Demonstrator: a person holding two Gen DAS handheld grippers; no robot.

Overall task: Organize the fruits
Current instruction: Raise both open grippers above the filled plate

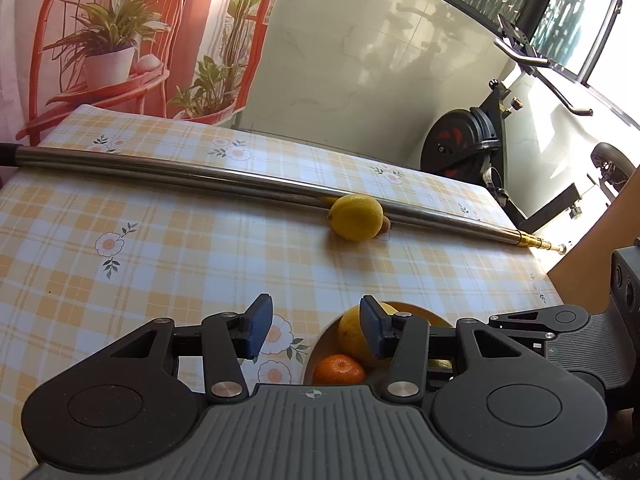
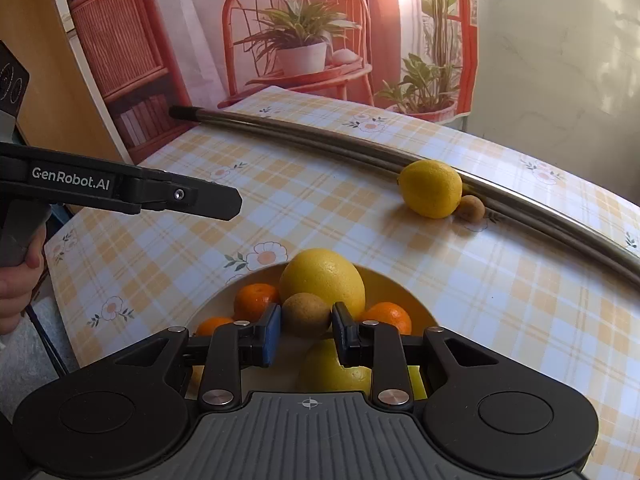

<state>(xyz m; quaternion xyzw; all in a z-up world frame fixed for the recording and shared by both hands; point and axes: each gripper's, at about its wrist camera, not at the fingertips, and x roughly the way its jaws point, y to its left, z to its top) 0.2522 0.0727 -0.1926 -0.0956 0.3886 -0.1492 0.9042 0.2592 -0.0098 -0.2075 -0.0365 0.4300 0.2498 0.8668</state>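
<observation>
Pinching a fuzzy brown kiwi point(image 2: 306, 314), my right gripper point(image 2: 306, 330) is hovering over the bowl point(image 2: 416, 300) of smooth oranges point(image 2: 256, 300) near the table's point(image 1: 160, 240) front edge; my left gripper point(image 1: 316, 330), marked GenRobot.AI, is hanging spread, empty.

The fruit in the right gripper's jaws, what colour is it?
Brownish tan, a kiwi; the right wrist view shows it best.
</observation>
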